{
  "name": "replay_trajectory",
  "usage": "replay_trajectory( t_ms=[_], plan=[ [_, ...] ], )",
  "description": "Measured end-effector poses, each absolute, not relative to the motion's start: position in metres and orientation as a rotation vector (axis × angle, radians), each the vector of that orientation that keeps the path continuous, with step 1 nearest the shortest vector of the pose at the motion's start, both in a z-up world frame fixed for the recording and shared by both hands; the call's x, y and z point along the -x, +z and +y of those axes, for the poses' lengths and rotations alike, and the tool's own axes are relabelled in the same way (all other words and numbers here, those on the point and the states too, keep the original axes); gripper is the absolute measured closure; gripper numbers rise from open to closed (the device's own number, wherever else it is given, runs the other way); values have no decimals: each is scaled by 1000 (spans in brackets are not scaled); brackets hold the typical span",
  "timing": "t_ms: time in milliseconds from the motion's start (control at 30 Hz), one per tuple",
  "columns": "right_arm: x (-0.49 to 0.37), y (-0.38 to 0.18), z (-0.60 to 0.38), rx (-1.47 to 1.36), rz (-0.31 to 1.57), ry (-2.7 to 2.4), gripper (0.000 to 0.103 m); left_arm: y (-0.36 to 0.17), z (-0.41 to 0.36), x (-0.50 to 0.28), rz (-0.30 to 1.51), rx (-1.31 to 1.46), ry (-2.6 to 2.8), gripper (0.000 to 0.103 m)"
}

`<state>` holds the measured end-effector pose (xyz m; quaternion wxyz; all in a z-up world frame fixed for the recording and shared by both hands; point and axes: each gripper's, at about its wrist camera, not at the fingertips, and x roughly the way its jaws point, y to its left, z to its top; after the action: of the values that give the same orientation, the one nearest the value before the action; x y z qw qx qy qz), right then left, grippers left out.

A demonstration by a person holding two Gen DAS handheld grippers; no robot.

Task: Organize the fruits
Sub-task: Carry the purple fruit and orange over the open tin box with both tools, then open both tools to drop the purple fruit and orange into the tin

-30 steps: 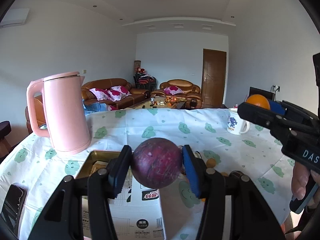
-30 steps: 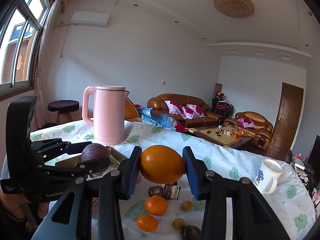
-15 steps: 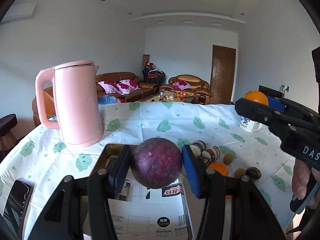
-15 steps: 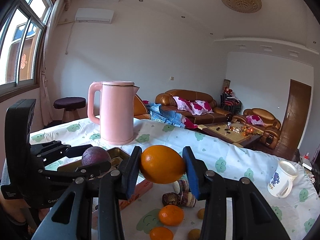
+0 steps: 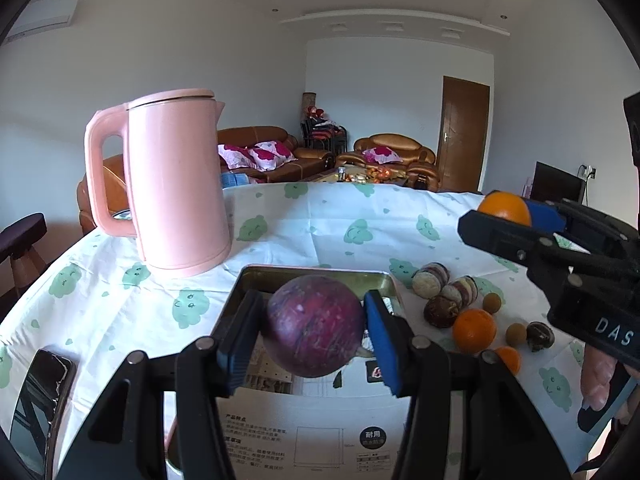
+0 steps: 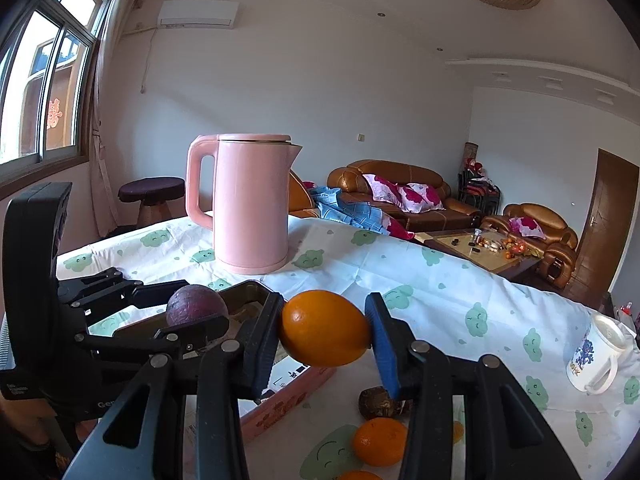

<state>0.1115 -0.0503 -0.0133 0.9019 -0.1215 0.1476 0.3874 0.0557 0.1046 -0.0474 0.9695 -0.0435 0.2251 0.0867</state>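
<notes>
The left gripper [image 5: 314, 332] has its jaws clamped on a dark purple fruit [image 5: 315, 325], held in the air just above the near end of the metal tin [image 5: 256, 280], whose front part is covered by a printed cardboard sheet [image 5: 320, 432]. The right gripper [image 6: 325, 332] has its jaws closed on an orange [image 6: 325, 328] by its 2 ends, held above the counter [image 6: 400, 280] to the right of the tin. More fruit lies loose on the counter right of the tin: 2 smaller oranges [image 5: 474, 330], several brown-and-white round fruits [image 5: 440, 310] and a few small tan ones. The pink kettle [image 5: 176, 184] stands just behind the tin's far left corner. Judging from this, both fruits are bound for the tin, and the risks lie there. Both fruits are smooth and round, so the orange, pinched only at its ends, could squirt out if the hand tilts. With both grippers side by side over 1 tin, their bodies could knock together. A fruit let go from too high may bounce off the cardboard sheet and roll among the loose fruit or off the counter. A wide swing left could nudge the kettle.
</notes>
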Motion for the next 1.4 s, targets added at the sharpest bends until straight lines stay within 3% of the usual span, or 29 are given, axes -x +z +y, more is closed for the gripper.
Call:
replay_trajectory(
  t_ms=[1400],
  plan=[
    [-134, -76, 17, 270, 585, 905, 58, -70, 141, -69, 597, 80, 244, 49]
  ],
)
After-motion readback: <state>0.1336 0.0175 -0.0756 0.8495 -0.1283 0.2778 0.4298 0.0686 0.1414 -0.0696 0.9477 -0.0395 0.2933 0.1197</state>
